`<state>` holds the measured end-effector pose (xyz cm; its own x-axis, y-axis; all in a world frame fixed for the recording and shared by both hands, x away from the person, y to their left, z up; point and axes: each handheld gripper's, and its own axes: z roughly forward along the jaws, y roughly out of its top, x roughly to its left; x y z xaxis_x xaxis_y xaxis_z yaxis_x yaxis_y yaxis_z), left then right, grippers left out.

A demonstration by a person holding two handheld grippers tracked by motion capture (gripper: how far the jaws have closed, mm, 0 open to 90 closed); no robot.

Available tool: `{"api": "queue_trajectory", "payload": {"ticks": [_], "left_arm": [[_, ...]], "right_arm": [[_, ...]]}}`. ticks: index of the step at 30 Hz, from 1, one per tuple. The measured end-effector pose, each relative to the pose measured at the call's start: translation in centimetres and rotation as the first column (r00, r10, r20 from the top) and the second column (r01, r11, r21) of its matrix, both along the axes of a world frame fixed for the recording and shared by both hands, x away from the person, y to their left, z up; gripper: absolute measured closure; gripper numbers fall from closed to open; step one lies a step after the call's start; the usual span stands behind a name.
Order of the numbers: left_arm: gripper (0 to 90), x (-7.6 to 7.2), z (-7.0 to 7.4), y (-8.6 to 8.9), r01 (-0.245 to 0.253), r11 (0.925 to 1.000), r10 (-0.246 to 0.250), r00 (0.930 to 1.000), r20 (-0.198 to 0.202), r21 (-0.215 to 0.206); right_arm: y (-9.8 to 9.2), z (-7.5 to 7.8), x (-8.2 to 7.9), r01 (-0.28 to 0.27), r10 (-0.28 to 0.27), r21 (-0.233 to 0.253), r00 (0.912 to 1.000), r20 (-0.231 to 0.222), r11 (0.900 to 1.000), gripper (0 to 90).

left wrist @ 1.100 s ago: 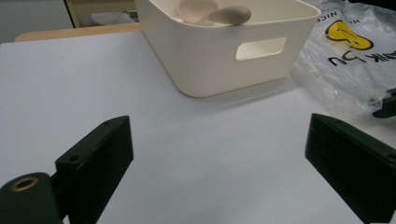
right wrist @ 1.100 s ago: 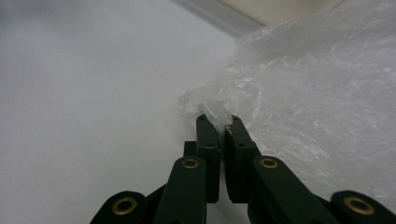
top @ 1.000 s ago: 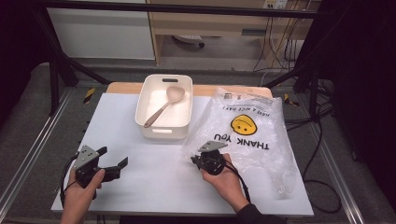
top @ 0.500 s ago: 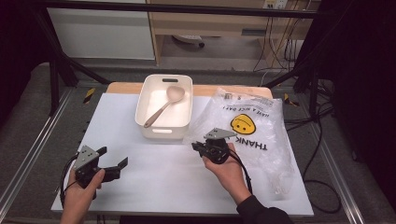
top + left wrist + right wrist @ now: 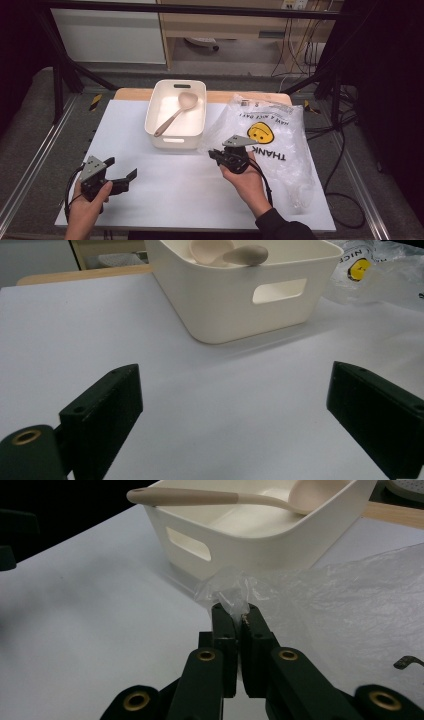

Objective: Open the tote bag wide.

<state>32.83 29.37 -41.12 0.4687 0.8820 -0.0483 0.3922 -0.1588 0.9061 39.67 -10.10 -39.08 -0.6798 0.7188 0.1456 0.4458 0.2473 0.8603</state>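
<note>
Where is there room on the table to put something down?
Bare white table lies between the left gripper and the right gripper, below the white tub. The right side is crowded: the plastic bag covers it.

- The high view looks forward and down from above the person's side, taking in the whole bench (image 5: 175, 200).
- The left gripper view sits low over the bench, facing the white bin (image 5: 235, 295) from near.
- The right gripper view also sits low and faces this bin (image 5: 260, 530), from its other side.
</note>
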Motion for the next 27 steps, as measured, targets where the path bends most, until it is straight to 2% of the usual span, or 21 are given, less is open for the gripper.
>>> {"api": "queue_trajectory", "payload": {"ticks": [7, 18, 24, 27], "left_arm": [[7.3, 0.0, 0.0, 0.0, 0.000, 1.0000, 0.000, 1.0000, -0.001, 0.000], [7.3, 0.0, 0.0, 0.0, 0.000, 1.0000, 0.000, 1.0000, -0.001, 0.002], [7.3, 0.1, 0.0, 0.0, 0.000, 1.0000, 0.000, 1.0000, -0.002, 0.003], [7.3, 0.0, 0.0, 0.0, 0.002, 1.0000, -0.002, 1.0000, -0.001, 0.004]], "right_arm": [[-0.4, 0.8, 0.1, 0.016, -0.016, 0.018, 0.9998, 0.014, 1.000, 87.8], [-1.4, 3.1, 0.5, 0.068, -0.072, 0.061, 0.9945, 0.076, 0.996, 87.9], [-0.7, 4.5, 1.3, 0.082, -0.091, 0.095, 0.9916, 0.091, 0.992, 87.9], [0.3, 5.0, 1.9, 0.081, -0.090, 0.092, 0.9905, 0.104, 0.993, 87.9]]}}
